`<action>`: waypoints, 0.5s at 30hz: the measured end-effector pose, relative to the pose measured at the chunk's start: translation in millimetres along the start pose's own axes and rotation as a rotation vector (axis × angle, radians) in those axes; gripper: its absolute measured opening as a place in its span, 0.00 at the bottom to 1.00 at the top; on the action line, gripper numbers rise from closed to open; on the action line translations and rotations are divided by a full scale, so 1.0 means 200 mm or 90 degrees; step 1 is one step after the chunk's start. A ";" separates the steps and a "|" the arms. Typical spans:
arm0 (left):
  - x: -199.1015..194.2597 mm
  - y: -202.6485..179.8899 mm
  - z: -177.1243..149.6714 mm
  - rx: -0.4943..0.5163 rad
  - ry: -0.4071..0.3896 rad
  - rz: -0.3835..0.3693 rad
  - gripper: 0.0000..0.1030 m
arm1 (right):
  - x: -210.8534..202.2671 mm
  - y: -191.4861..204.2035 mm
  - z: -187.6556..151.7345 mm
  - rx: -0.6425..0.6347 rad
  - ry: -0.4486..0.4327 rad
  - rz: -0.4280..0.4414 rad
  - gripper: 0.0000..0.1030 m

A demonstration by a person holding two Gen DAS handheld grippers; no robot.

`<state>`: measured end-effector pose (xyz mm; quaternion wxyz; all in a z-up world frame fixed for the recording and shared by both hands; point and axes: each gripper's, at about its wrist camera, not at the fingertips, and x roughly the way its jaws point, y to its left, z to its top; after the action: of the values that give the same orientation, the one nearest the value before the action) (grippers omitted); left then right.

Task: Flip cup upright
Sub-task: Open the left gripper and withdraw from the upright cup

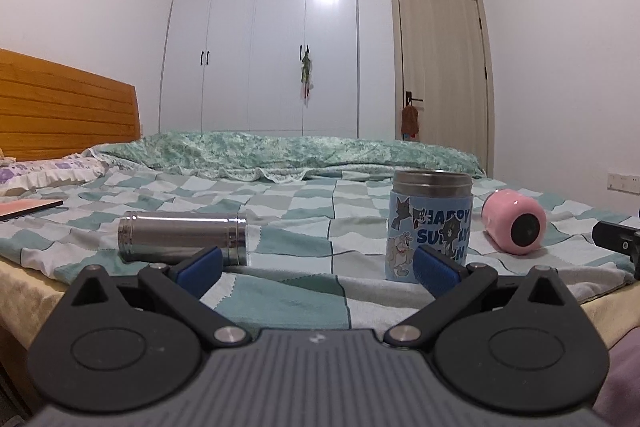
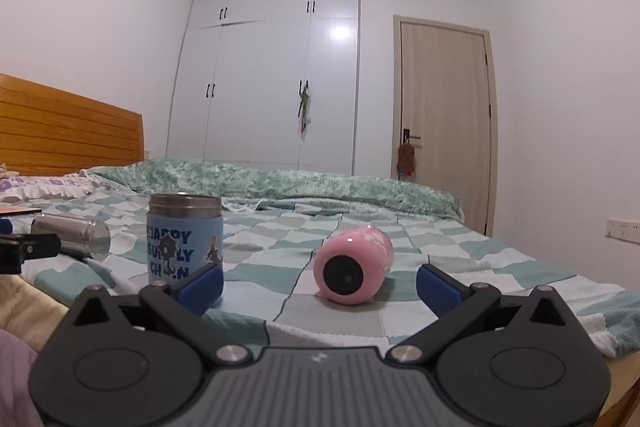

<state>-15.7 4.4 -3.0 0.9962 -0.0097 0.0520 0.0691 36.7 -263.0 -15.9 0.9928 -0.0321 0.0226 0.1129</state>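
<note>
Cups lie and stand on the checked bedsheet [image 2: 360,315]: a pink cup [image 2: 351,271] on its side with its dark base toward the right wrist camera, a steel cup [image 1: 182,242] also on its side, and a blue cartoon-printed cup [image 1: 429,225] upright between them. The right gripper [image 2: 319,281] is held low and level near the bed edge, its blue-padded fingers [image 2: 202,285] spread wide, the pink cup just beyond the gap. The left gripper [image 1: 318,269] is equally low and spread, empty, aimed between the steel and blue cups. Behind, a green quilt [image 1: 280,153], a wooden headboard [image 1: 64,107], a white wardrobe [image 1: 260,39] and a closed door [image 1: 442,67].
</note>
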 end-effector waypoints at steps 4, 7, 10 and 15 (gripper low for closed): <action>-0.03 0.01 0.00 -0.006 -0.005 -0.004 1.00 | -0.02 0.01 0.00 -0.009 -0.010 0.006 1.00; -0.05 0.01 0.00 -0.006 -0.011 -0.007 1.00 | -0.05 0.02 0.00 -0.012 -0.018 0.011 1.00; -0.04 0.01 0.00 -0.006 -0.010 -0.007 1.00 | -0.05 0.01 0.00 -0.009 -0.021 0.012 1.00; -0.04 0.00 0.00 -0.004 -0.011 -0.008 1.00 | -0.06 0.00 0.00 -0.004 -0.021 0.013 1.00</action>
<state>-24.2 4.1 -1.8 0.9970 -0.0129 0.0429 0.0633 25.5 -265.9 -16.1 0.9918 -0.0331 0.0062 0.1233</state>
